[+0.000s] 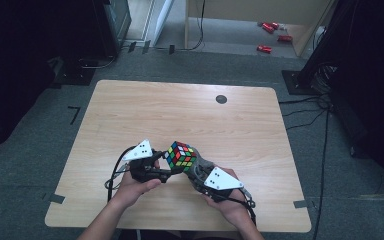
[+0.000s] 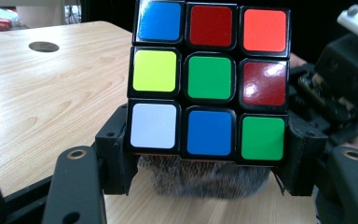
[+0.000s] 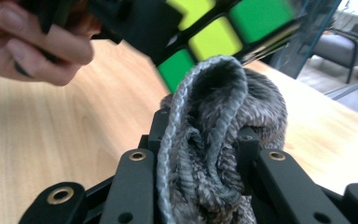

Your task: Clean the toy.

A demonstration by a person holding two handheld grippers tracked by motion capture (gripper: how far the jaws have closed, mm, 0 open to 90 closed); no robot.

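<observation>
**Inspector:** High view first. What do you have?

**Operator:** I see the Rubik's cube raised above the near middle of the wooden table, between my two grippers. My left gripper is clenched on it. In the left gripper view the cube sits between the jaws, pads pressed against its bottom layer on both sides.

**Inspector:** And the right?

**Operator:** My right gripper grasps a grey cloth, bunched between its jaws. The cloth lies against the underside of the cube.

**Inspector:** Anything else?

**Operator:** A round dark hole in the tabletop, well apart, at the far side.
</observation>
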